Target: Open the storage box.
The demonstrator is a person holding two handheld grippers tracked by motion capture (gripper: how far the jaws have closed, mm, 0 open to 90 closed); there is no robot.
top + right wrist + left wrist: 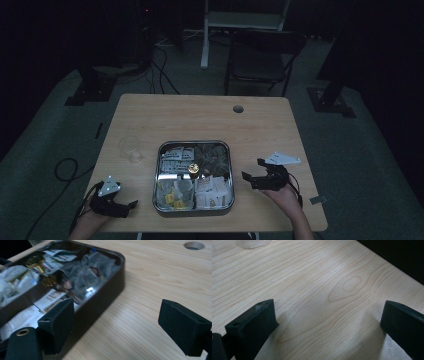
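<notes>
Your left gripper (120, 207) sits near the front left corner of the table (200, 115), held low over the wood with your left hand (92, 217) behind it. In the left gripper view its jaws stand wide apart with only bare wood grain between them; they hold nothing. At the top left of that view the base of a clear cup (252, 243) shows, well apart from the jaws. In the high view the same cup (131, 147) stands upright on the table, just left of the tray (194, 144) and farther from you than the left gripper.

Your right gripper (257, 177) lies right of the tray, near its right wall, with your right hand (285, 195) behind it. In the right gripper view its jaws are also spread wide and empty. One jaw overlaps the tray wall (105, 302) in that view, and you cannot tell whether it touches; the other is over bare wood.

The tray is a square metal one with rounded corners, sitting in the middle of the table toward your edge. It is packed with sachets (214, 192): pale ones at the front, printed ones at the back left, dark ones at the back right. A small gold knob (193, 168) sits at its centre.

A round hole (238, 108) is in the table's far right part. A dark chair (262, 55) stands on the floor beyond the table.
</notes>
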